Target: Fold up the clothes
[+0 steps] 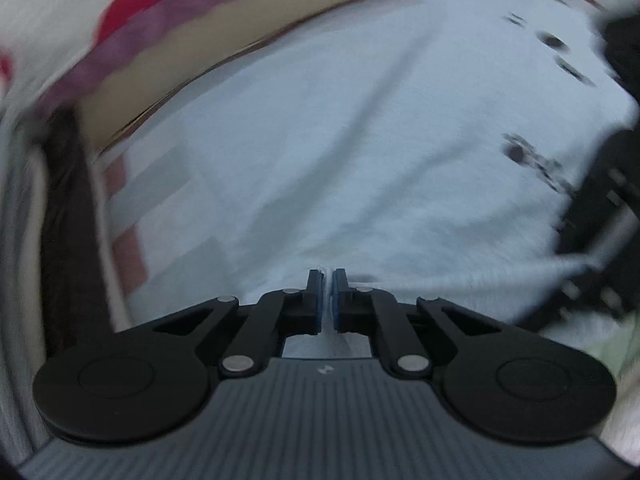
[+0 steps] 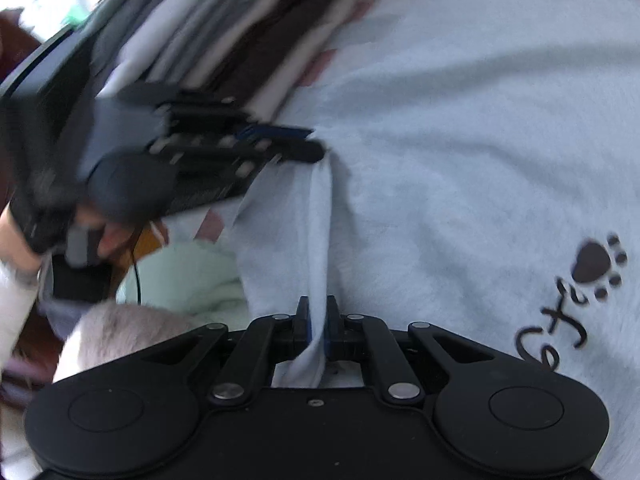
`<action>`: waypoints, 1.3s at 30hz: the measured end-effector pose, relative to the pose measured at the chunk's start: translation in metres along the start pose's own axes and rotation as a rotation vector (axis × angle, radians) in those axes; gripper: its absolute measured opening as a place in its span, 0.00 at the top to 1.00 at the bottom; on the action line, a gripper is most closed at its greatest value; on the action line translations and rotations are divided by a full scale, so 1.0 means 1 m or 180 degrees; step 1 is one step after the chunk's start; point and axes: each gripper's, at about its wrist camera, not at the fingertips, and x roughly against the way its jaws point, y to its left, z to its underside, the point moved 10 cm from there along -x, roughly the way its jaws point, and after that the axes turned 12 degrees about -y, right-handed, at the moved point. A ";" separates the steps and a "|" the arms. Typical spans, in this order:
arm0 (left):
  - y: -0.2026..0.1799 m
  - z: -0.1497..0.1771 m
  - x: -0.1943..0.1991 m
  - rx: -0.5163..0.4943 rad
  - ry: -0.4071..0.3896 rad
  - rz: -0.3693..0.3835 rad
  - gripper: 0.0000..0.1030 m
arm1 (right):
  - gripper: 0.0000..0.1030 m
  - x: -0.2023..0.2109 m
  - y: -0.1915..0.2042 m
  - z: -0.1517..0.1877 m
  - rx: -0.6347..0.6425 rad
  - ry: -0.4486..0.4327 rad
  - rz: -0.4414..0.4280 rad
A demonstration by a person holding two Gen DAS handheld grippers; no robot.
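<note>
we have both tongs, left tongs (image 1: 327, 300) and right tongs (image 2: 318, 328), clamped on one edge of the pale blue garment (image 2: 460, 140) beside the folded stack (image 2: 240, 32); folding looks barely begun, garment mostly spread.

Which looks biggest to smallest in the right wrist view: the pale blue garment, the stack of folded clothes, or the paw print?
1. Pale blue garment, filling most of the view.
2. Stack of folded clothes, though farther away, so its true size is unsure.
3. Paw print, clearly smallest.
</note>
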 end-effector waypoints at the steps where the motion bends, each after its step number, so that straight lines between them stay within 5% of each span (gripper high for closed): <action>1: 0.010 0.004 -0.001 0.0183 0.0024 -0.0083 0.97 | 0.94 -0.001 0.003 0.001 0.0060 0.0025 -0.0013; 5: 0.067 0.024 -0.001 0.0932 0.0050 -0.0720 1.00 | 0.94 -0.004 0.005 0.008 0.0101 0.0126 -0.0020; 7: 0.079 0.028 0.009 0.1371 -0.0050 -0.0594 1.00 | 0.94 -0.003 0.004 0.009 0.0075 0.0119 -0.0011; 11: 0.036 0.007 0.042 0.1260 -0.0371 0.0045 0.96 | 0.94 -0.001 0.003 0.009 0.0103 0.0080 -0.0019; 13: 0.018 0.005 0.052 0.1139 -0.0379 0.0162 0.90 | 0.94 -0.001 0.002 0.009 0.0064 0.0051 -0.0021; 18: 0.008 0.029 0.047 0.1144 -0.0064 0.0041 0.62 | 0.94 0.001 -0.004 0.001 -0.0104 -0.0067 0.0016; 20: 0.006 0.039 0.041 0.1048 0.0053 -0.0029 0.60 | 0.94 0.002 -0.007 -0.001 -0.0127 -0.0098 0.0058; 24: -0.012 0.046 0.043 0.0402 -0.0169 0.0087 0.62 | 0.94 0.002 -0.012 -0.007 0.0025 -0.0160 0.0184; 27: -0.017 0.056 0.036 0.0086 -0.0016 -0.0076 0.96 | 0.95 0.003 -0.015 -0.017 0.0200 -0.0231 0.0268; 31: 0.005 0.049 0.047 0.0110 -0.0267 -0.0731 0.96 | 0.95 0.011 -0.017 -0.040 0.0385 -0.0406 0.0415; 34: 0.030 0.034 0.069 -0.0010 -0.0545 -0.1573 0.96 | 0.95 0.017 -0.030 -0.050 0.0489 -0.0471 0.0659; 39: 0.009 0.029 0.071 0.0743 -0.0701 -0.0498 0.89 | 0.95 0.021 -0.053 -0.053 0.0229 -0.0525 0.0790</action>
